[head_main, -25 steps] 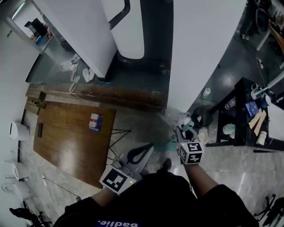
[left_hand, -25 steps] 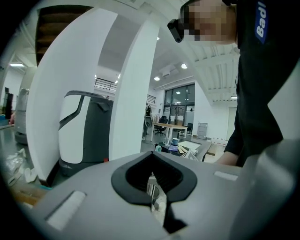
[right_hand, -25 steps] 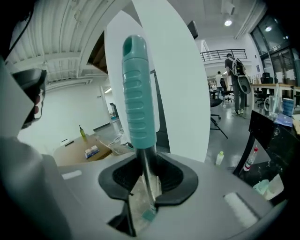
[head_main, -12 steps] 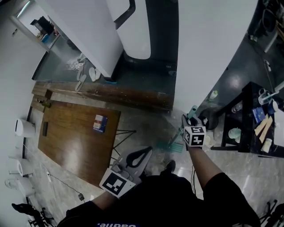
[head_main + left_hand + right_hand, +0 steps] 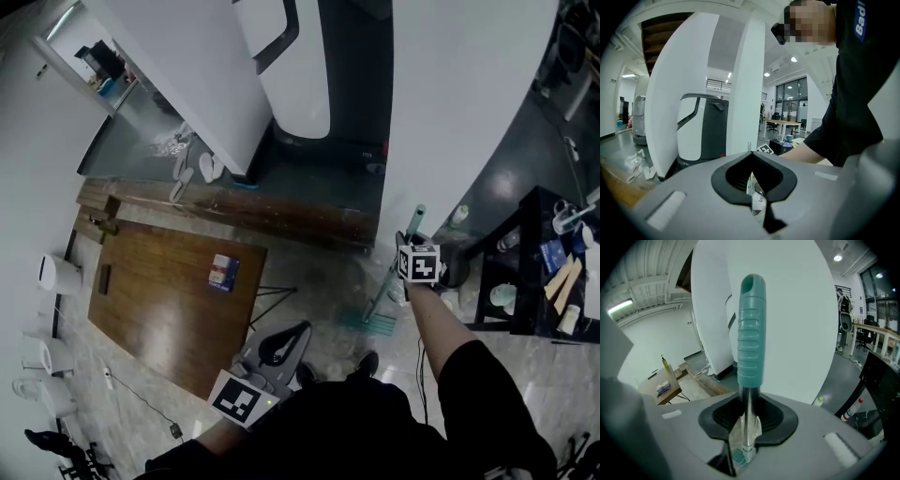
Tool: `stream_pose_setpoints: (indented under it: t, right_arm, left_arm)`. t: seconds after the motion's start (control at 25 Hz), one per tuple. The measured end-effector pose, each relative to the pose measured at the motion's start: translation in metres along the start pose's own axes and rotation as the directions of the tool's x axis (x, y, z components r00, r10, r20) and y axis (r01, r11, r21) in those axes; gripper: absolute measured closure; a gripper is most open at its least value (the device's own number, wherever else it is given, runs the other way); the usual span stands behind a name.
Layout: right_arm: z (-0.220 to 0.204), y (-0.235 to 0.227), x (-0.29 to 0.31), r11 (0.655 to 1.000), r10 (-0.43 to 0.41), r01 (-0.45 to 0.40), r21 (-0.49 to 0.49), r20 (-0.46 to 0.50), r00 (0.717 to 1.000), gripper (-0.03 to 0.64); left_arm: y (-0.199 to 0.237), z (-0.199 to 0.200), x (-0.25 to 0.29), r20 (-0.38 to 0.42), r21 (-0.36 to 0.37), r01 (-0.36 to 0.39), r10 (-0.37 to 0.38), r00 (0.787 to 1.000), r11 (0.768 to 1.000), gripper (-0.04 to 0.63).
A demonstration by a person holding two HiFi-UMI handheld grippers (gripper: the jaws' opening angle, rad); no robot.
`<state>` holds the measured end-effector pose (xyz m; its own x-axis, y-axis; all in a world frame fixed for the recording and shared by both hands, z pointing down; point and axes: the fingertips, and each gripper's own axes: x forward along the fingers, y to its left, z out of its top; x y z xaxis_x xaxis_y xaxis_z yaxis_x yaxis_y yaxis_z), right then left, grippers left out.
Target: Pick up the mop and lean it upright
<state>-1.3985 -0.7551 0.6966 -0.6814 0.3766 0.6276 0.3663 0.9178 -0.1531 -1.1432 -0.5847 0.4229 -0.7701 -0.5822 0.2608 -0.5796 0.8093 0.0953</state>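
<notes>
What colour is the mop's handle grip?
Teal, ribbed grip on a silver shaft; clearest in the right gripper view.

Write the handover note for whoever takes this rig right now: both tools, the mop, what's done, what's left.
Right tool: shut on the mop pole, just below its teal grip.
Left tool: shut, empty, held low near the body.
Mop: stands steeply, its teal head down at the floor beside the white wall.
Done: mop picked up.
Left: rest it against the wall, then release.
</notes>
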Motion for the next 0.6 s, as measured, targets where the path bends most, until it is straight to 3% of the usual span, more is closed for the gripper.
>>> stream_pose_setpoints:
  t: [0.6]
  right_arm:
    - [0.013, -0.031, 0.039, 0.996, -0.09, 0.09, -0.008, -0.081, 0.993, 0.514]
  left_arm:
    - [0.016, -0.014, -0.029, -0.026, -0.034, -0.074, 0.073, 0.997, 0.997, 0.576]
